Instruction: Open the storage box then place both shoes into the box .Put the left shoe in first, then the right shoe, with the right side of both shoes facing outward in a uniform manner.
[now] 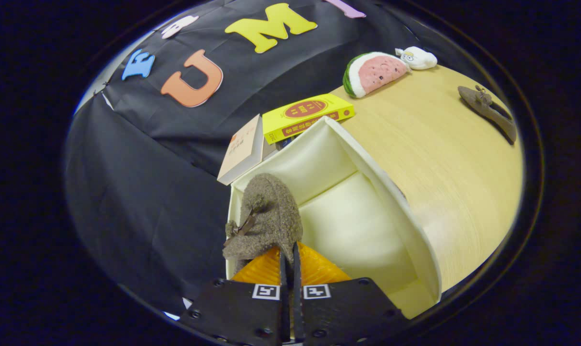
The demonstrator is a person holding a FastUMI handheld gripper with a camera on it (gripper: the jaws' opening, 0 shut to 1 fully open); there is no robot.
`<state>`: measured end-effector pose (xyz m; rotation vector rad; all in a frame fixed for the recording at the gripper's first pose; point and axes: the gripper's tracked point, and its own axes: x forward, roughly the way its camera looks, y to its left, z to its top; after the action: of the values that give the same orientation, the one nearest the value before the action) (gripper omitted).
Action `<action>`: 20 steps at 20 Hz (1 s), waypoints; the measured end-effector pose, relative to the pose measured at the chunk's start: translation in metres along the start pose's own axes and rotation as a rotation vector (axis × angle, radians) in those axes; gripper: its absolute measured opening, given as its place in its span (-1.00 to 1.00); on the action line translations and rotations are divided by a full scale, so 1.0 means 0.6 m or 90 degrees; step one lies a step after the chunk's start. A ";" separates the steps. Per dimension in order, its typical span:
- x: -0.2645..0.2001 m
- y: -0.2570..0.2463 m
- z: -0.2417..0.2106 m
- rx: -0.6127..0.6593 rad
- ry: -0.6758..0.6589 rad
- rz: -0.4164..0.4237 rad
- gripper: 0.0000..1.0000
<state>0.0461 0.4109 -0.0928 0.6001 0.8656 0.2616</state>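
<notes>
A cream storage box [396, 202] stands open on the wooden table, its inside showing. A fuzzy brown shoe [269, 216] with a small bow hangs over the box's near left corner, pinched at its rim by my gripper [289, 254], whose fingers are shut on it. The shoe's toe points away from me into the box. A second brown shoe [490, 110] lies on the table far beyond the box, to the right.
A yellow book [307, 115] and a pale book [242, 151] lie just behind the box. A watermelon-slice plush [374, 72] and a small white plush [418, 57] sit at the table's [463, 168] far side. Black cloth wall stands to the left.
</notes>
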 end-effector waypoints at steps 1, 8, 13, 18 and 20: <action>0.003 0.002 -0.004 0.006 0.008 0.006 -0.75; -0.005 0.032 -0.018 -0.050 0.041 0.057 -0.06; -0.049 0.044 -0.004 -0.187 -0.001 0.070 0.54; -0.129 0.040 0.057 -0.321 -0.097 0.067 0.73; -0.169 0.037 0.090 -0.376 -0.155 0.064 0.74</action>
<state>0.0247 0.3624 0.0116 0.1171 0.4855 0.5024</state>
